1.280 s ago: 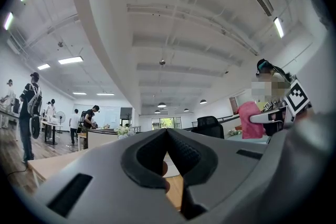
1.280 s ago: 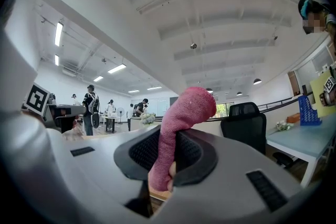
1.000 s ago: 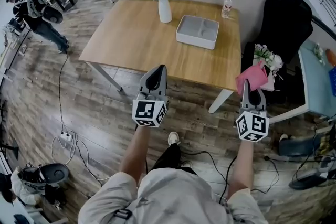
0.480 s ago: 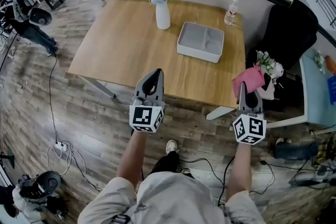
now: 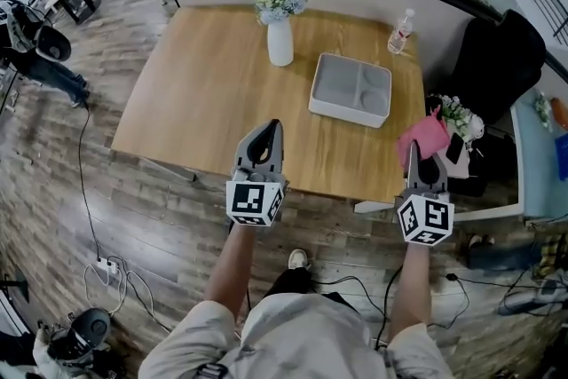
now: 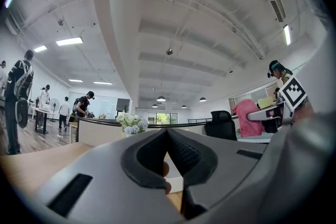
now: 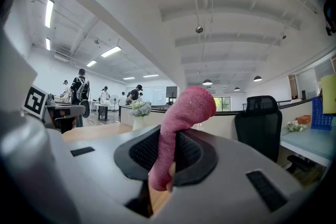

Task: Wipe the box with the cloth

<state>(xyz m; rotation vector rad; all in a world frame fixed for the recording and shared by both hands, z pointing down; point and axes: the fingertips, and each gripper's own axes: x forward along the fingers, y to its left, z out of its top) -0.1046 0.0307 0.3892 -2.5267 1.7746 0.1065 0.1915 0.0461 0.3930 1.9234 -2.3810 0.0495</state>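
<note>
A grey two-compartment box (image 5: pixel 351 90) rests on the wooden table (image 5: pixel 213 93), toward its right side. My right gripper (image 5: pixel 421 153) is shut on a pink cloth (image 5: pixel 424 135), held just off the table's right front corner; the cloth (image 7: pixel 181 123) stands up from between the jaws in the right gripper view. My left gripper (image 5: pixel 264 138) is shut with nothing in it, over the table's front edge. Both grippers are well short of the box.
A white vase of flowers (image 5: pixel 279 27) stands at the table's back middle and a water bottle (image 5: pixel 400 33) at its back right. A black office chair (image 5: pixel 493 58) and a small bouquet (image 5: pixel 457 117) are right of the table. People stand far left.
The whole view has shifted toward the table: both grippers now reach its front edge, and the box sits closer to them. The cloth stays clamped in the right gripper.
</note>
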